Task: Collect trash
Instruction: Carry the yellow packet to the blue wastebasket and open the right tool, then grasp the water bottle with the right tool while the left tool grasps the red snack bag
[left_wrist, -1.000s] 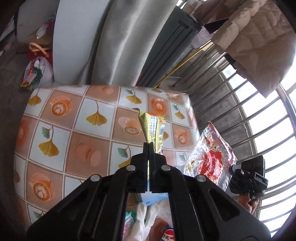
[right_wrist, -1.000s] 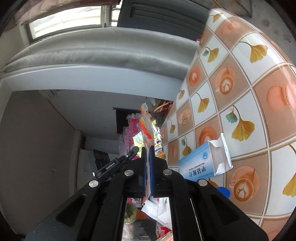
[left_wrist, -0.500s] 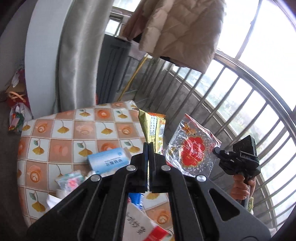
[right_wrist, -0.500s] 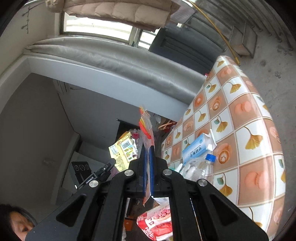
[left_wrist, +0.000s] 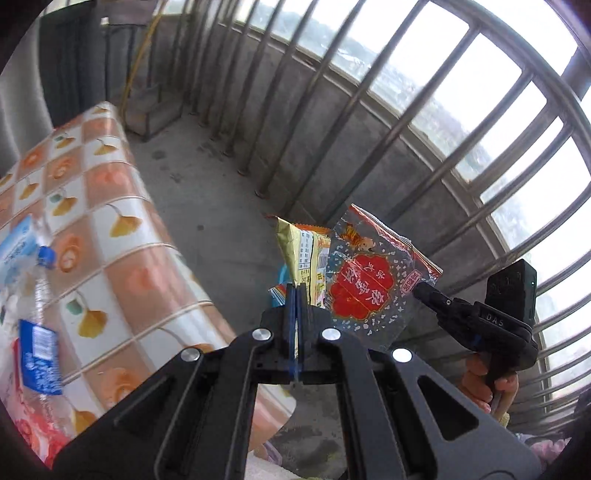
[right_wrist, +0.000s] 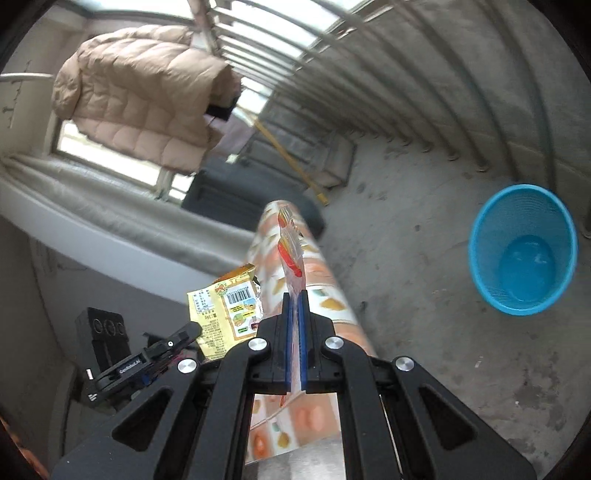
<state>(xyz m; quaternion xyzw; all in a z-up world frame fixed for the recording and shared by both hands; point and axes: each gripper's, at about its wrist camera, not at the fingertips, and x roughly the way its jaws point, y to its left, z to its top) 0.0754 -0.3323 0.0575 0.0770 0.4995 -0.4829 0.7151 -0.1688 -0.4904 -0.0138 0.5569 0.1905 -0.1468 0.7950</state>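
Note:
My left gripper (left_wrist: 296, 291) is shut on a yellow snack wrapper (left_wrist: 301, 254), held in the air past the table's edge. My right gripper (right_wrist: 294, 299) is shut on a clear wrapper with red print (right_wrist: 291, 254). That red wrapper also shows in the left wrist view (left_wrist: 364, 282), close beside the yellow one, with the right gripper (left_wrist: 424, 290) gripping its edge. The yellow wrapper also shows in the right wrist view (right_wrist: 227, 310), with the left gripper (right_wrist: 192, 328) on it. A blue waste bin (right_wrist: 522, 249) stands on the floor to the right, open, nothing seen inside.
The table with a ginkgo-leaf cloth (left_wrist: 110, 229) is on the left; a plastic bottle (left_wrist: 38, 306) and other litter lie on it. Metal railing bars (left_wrist: 424, 122) fence the balcony. A beige quilted jacket (right_wrist: 140, 92) hangs overhead. Bare concrete floor (right_wrist: 424, 295) lies between table and bin.
Both grippers have swung away from the table toward the balcony floor, still holding their wrappers. The blue bin has come into the right wrist view.

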